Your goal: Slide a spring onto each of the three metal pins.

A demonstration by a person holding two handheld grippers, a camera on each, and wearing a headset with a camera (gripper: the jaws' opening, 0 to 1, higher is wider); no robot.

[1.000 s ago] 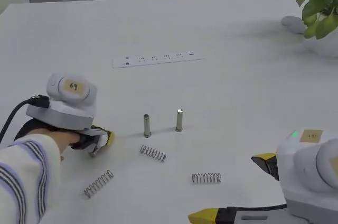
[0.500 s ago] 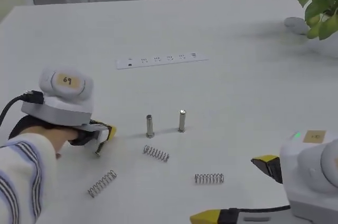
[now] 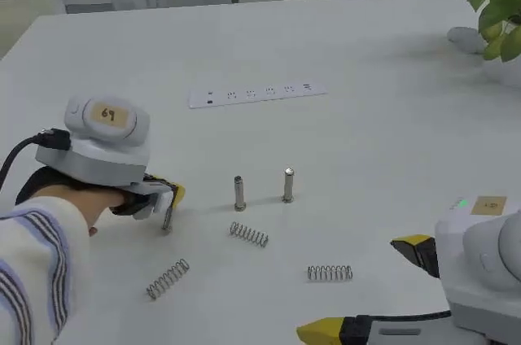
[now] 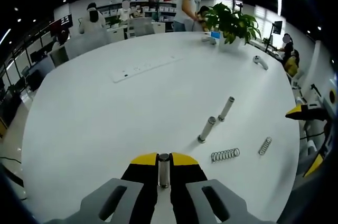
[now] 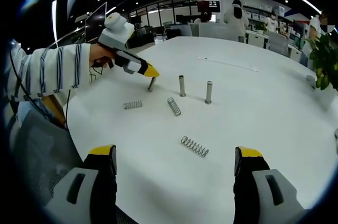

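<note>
Step in hand: judging by the layout, the third pin is being stood on the desk [image 3: 391, 117]; no spring is sitting on a pin yet.
Left gripper [image 4: 164, 159]: its fingers are clamping the held pin [image 4: 164, 170] between their tips.
Held pin: it is pointing down with a slight tilt, to the left of the two standing pins. Its lower end is at or just above the desk, and contact cannot be confirmed.
Standing pins: the left pin [image 3: 239, 193] and right pin [image 3: 288, 185] are standing upright side by side, apart from each other.
Springs: the left spring [image 3: 168, 278], middle spring [image 3: 248, 235] and right spring [image 3: 330, 272] are lying flat on the desk, nearer the person than the pins and apart from one another.
Right gripper [image 5: 175, 155]: its fingers are spread wide and holding nothing. It is hovering at the near edge, with the right spring just ahead of it.
Technique: bring the held pin vertical before seating its base flat. Part the fingers slowly and lift straight up.
Spacing: place it near the left pin but not touching, leaving room for fingers around each pin.
Risk: a tilted release is likely to topple the pin, and it may roll into the left spring.
Next need: the right gripper should take a spring by one end, keeping its bore clear.
</note>
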